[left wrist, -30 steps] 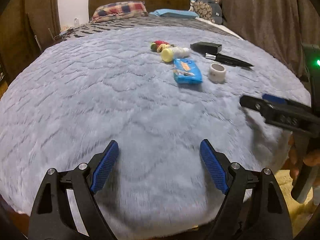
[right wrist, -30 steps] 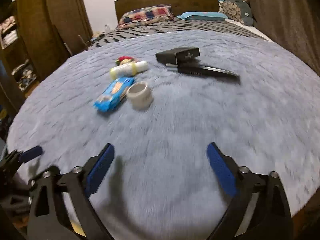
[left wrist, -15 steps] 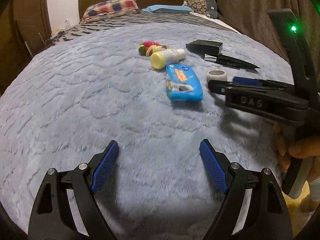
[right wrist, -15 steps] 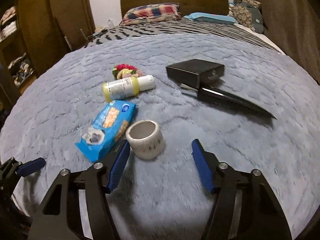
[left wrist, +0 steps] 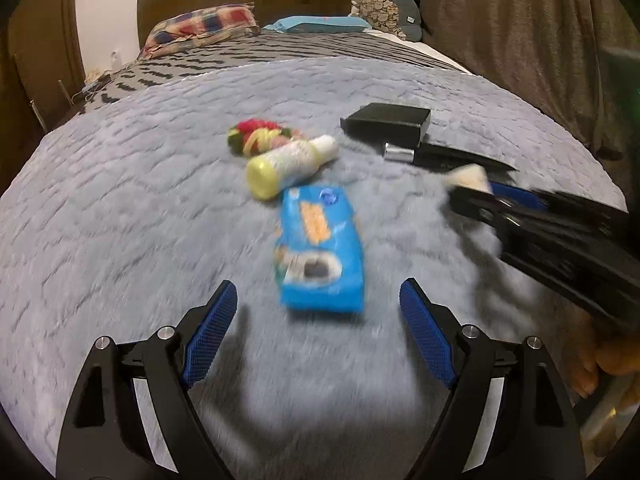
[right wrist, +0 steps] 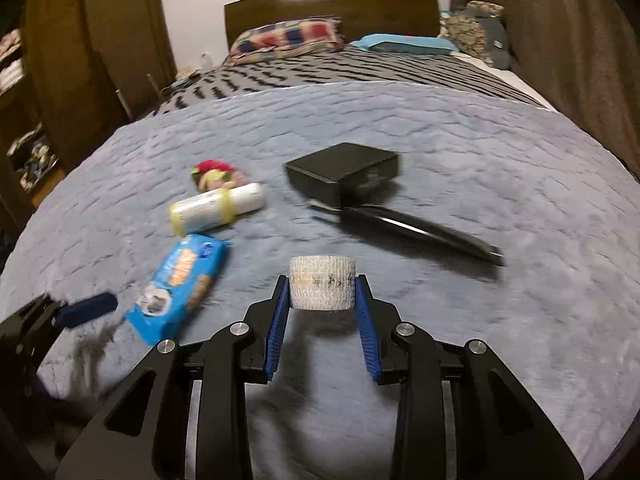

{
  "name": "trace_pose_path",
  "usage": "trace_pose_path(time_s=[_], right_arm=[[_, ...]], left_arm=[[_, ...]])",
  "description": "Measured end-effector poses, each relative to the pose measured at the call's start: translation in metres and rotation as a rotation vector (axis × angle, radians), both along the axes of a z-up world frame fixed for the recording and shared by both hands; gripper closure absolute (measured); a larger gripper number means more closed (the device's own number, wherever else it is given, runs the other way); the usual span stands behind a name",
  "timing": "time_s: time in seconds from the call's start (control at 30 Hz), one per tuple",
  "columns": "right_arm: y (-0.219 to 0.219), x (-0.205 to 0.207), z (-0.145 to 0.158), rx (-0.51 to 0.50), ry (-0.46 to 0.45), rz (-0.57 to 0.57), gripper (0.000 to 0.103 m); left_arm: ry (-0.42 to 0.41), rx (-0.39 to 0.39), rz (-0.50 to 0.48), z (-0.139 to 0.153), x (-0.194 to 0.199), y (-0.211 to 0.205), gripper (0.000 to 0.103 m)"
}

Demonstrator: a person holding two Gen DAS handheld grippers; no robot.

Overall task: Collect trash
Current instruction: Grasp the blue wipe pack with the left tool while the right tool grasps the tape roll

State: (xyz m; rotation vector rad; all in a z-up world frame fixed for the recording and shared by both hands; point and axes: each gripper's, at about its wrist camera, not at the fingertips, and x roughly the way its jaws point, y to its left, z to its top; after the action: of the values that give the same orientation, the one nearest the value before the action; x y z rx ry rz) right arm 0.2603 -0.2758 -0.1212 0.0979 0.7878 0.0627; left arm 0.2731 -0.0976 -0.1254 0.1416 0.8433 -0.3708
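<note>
Half a second back, stood wide beside the tape roll (right wrist: pixel 322 282); now clamped on it, one blue pad flat against each side of the roll, seemingly just clear of the grey blanket (right wrist: pixel 480 160), though lift hard to judge through the blur. So much for the right gripper (right wrist: pixel 322 292). Meanwhile, pushed forward over the bed with fingers spread and holding nothing: the left gripper (left wrist: pixel 316 312), now straddling the near end of the blue wrapper pack (left wrist: pixel 320 248), which half a second ago lay well ahead. Judged step: carrying off the roll while lining up on the pack. Best done by keeping the squeeze light, since a hollow roll may crush or pop out sideways, and lifting straight up before swinging away. For the pack: lower until the pads flank its long edges, then close, pressing gently into the soft pile. Left untouched beyond: yellow-capped bottle (left wrist: pixel 290 164), red and yellow bundle (left wrist: pixel 256 136), black box (left wrist: pixel 386 124), black pen-like stick (right wrist: pixel 416 232).
</note>
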Motion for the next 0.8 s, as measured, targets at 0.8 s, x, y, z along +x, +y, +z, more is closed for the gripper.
trace_pose_path(time_s=[0.8], right_arm=[[0.002,-0.127,0.017,0.049,-0.040,0.053,0.069]], left_arm=[[-0.086,-0.026,-0.035,0.041,-0.105,0.034,0.063]])
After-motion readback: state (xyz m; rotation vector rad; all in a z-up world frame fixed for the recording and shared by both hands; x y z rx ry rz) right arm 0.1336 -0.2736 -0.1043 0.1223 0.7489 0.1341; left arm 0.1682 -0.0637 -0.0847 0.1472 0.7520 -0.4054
